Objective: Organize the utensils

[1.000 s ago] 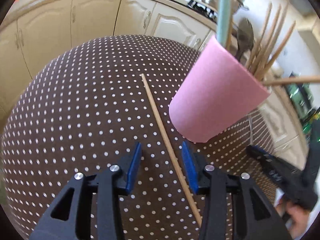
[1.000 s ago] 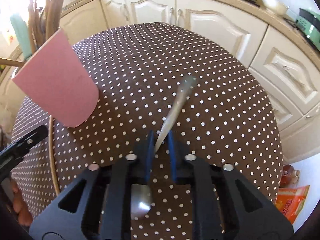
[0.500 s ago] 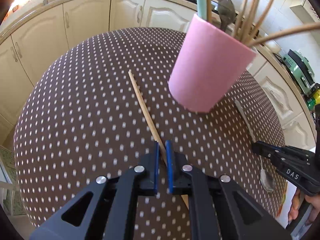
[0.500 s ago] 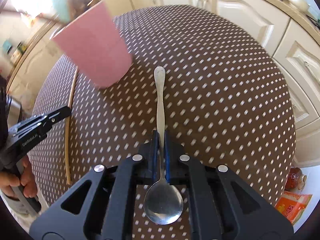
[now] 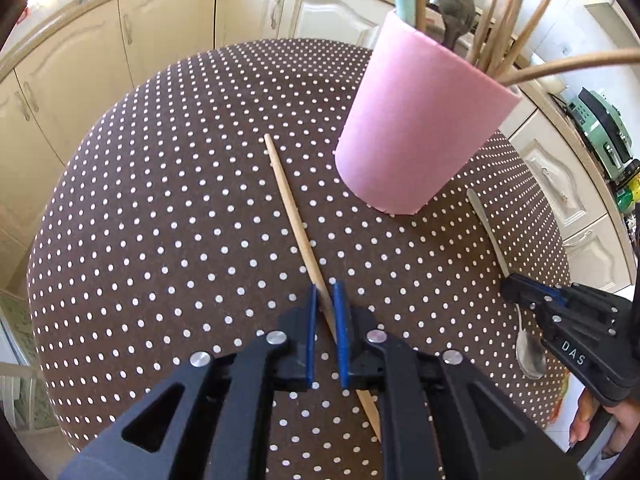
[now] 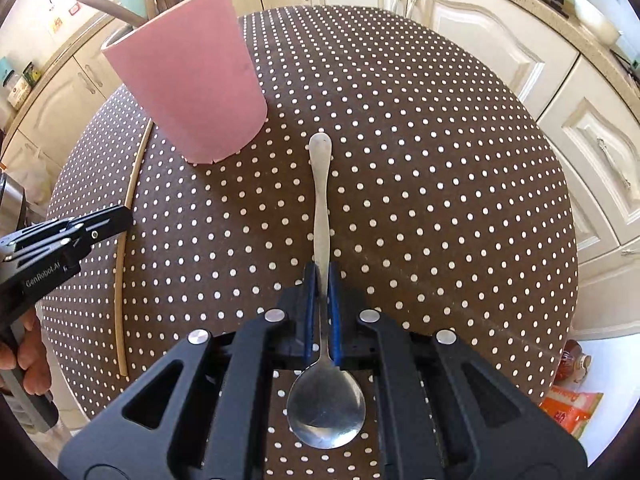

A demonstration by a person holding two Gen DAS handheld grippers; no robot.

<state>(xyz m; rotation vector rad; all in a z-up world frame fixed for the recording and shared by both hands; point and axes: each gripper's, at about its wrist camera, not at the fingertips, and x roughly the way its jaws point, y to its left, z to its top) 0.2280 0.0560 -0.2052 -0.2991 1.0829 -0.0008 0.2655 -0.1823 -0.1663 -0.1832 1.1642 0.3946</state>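
Since a second ago: left gripper [image 5: 325, 292] has clamped its blue pads onto wooden chopstick [image 5: 294, 216], which lies on the polka-dot table [image 5: 160, 240]. Right gripper [image 6: 322, 276]: pinching metal spoon [image 6: 323, 208] by the neck, handle pointing far. Pink utensil holder [image 6: 192, 80]: far-left of spoon, right of chopstick.

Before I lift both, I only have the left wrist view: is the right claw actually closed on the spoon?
Observer: Yes. The right claw is shut on the spoon, pads clamped on the handle just above the bowl.
Operator: Which way does the bowl face?
Observer: Hollow side up, under the claw's body; the handle tip lies beside the pink cup, not touching it.
Operator: And my chopstick's hidden end?
Observer: The chopstick ends on the tablecloth, close to the table's edge.
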